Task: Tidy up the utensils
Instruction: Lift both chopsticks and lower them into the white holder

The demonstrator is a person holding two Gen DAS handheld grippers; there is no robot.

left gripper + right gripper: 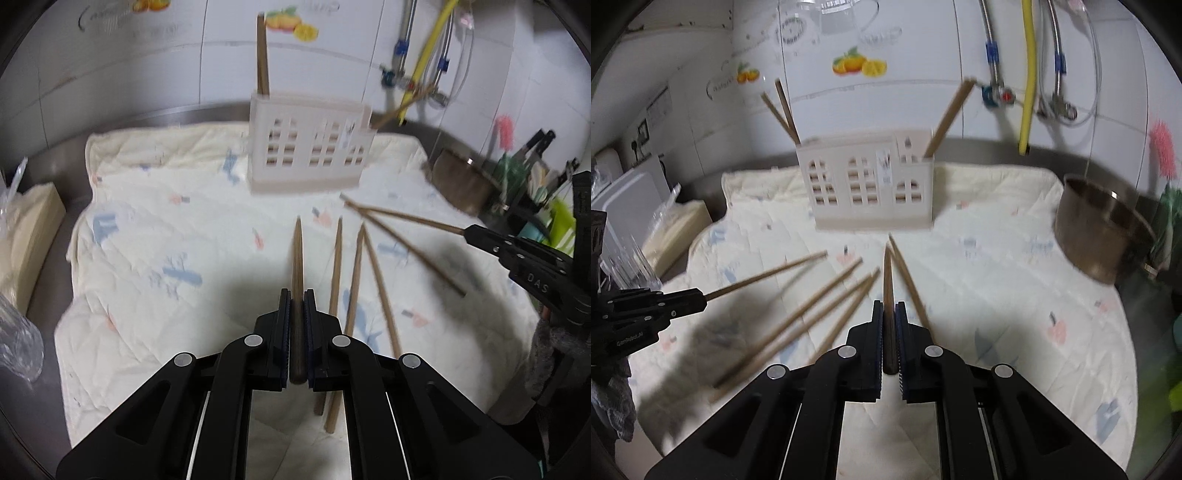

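A cream utensil holder [308, 147] [871, 184] with window cut-outs stands on a printed cloth, with chopsticks [786, 110] standing in it. My left gripper [297, 295] is shut on a brown chopstick [297, 254] that points toward the holder. My right gripper [889, 304] is shut on another chopstick [888, 280], tip forward. Several loose chopsticks [354, 280] [820, 299] lie on the cloth between the grippers. The right gripper shows at the right of the left wrist view [469, 230]; the left gripper shows at the left of the right wrist view [701, 295].
A metal pot [1100, 229] [461, 181] stands at the right of the cloth [155, 236]. A tiled wall with pipes and a yellow hose [1028, 74] is behind. A plastic bag and a box [26, 236] are at the left. A rack with knives [535, 162] stands far right.
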